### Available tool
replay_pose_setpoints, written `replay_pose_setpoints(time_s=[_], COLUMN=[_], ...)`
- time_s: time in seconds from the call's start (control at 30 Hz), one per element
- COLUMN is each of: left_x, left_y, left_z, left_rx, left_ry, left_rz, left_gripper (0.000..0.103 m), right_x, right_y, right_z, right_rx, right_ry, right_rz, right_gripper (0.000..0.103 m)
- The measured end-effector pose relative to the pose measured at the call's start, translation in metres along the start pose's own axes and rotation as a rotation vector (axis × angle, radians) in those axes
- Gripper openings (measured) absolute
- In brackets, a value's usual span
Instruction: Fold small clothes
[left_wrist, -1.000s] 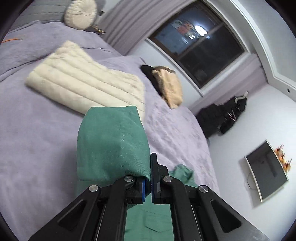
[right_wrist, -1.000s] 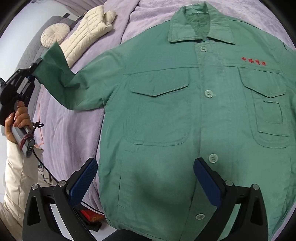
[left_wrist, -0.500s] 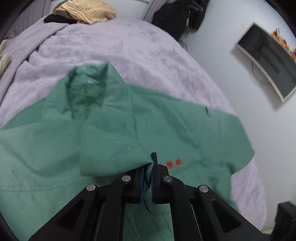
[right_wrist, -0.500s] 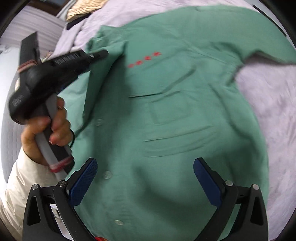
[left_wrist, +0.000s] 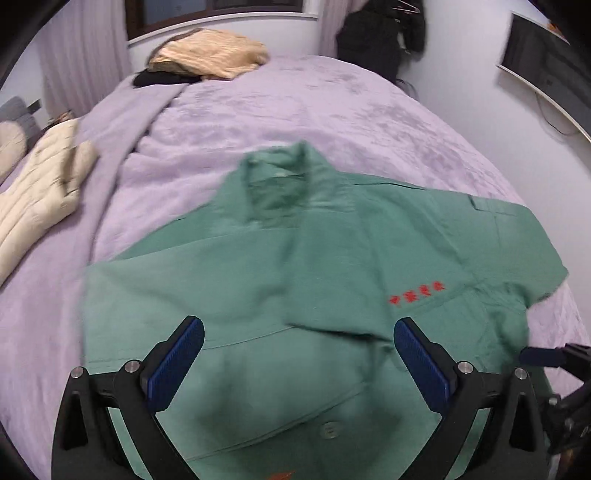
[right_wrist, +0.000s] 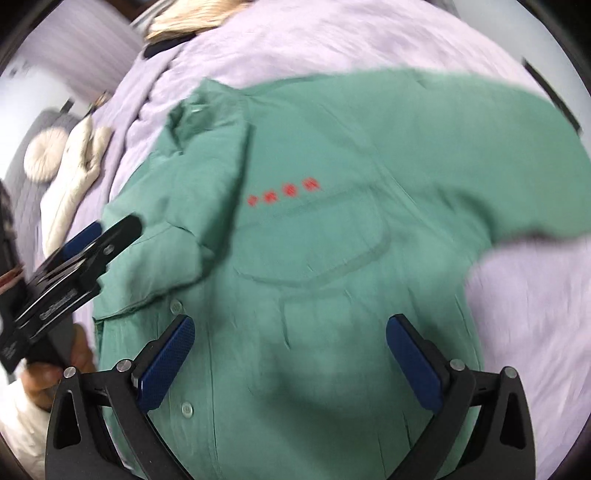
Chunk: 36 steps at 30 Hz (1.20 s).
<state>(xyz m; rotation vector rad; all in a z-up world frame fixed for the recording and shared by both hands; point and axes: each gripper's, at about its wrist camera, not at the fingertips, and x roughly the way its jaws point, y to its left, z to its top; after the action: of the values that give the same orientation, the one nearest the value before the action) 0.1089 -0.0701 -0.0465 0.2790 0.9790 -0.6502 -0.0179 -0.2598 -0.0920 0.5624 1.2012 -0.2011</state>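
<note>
A green work jacket (left_wrist: 332, 280) with red chest lettering lies front up on the lilac bed (left_wrist: 280, 110). One sleeve is folded across its chest (right_wrist: 192, 221); the other sleeve (right_wrist: 498, 155) stretches out to the right. My left gripper (left_wrist: 295, 358) is open and empty just above the jacket's front. It also shows in the right wrist view (right_wrist: 99, 236) at the left. My right gripper (right_wrist: 288, 362) is open and empty over the lower front of the jacket (right_wrist: 332, 295).
A cream quilted garment (left_wrist: 33, 199) lies on the bed at the left. A tan folded garment on a black one (left_wrist: 207, 55) sits at the bed's far end. Dark clothes (left_wrist: 380, 33) hang at the back, and a wall screen (left_wrist: 546, 66) is at the right.
My left gripper carried the sleeve cuff over the jacket's chest, then opened and let it go. The right gripper swung toward the jacket's right side, staying open.
</note>
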Motion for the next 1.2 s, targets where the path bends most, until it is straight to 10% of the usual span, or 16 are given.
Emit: replay_pose_setpoints(time_s=[0.3,0.37,0.4,0.47,0.63,0.8,1.07,1.2], left_x=[0.02,0.028,0.03,0.032,0.033,0.018,-0.007,-0.024], left_y=[0.141,0.154,0.159,0.165,0.174,0.192,0.241,0.245], left_z=[-0.081,-0.096,-0.101,-0.105,-0.108,-0.096,-0.073,-0.084], left_rx=[-0.308,-0.336,-0.353,-0.372,-0.357,-0.336,-0.385,-0.389], left_ry=[0.222,0.245,0.241,0.224,0.214,0.208,0.156,0.157], left_rz=[0.359,0.373,0.366,0.357,0.329,0.3,0.269,0.271], left_gripper=[0.103,0.103,0.103,0.103,0.103,0.103,0.103,0.103], right_x=[0.081,0.095,0.093,0.075,0.054,0.042,0.104,0.15], right_y=[0.117,0.117,0.111,0.083,-0.027,-0.073,0.087,0.17], right_z=[0.039,0.05,0.056,0.07,0.063,0.021,-0.03,-0.036], right_rx=[-0.477,-0.484,-0.452,-0.28,0.313,0.684,0.513,0.46], right_ry=[-0.077,-0.096,-0.103,-0.138,-0.157,-0.206,0.156,0.247], right_rz=[-0.303,-0.376,-0.341,-0.247,0.075,0.246,0.702,0.769], right_gripper=[0.102,0.078,0.042,0.024,0.087,0.089,0.089,0.085])
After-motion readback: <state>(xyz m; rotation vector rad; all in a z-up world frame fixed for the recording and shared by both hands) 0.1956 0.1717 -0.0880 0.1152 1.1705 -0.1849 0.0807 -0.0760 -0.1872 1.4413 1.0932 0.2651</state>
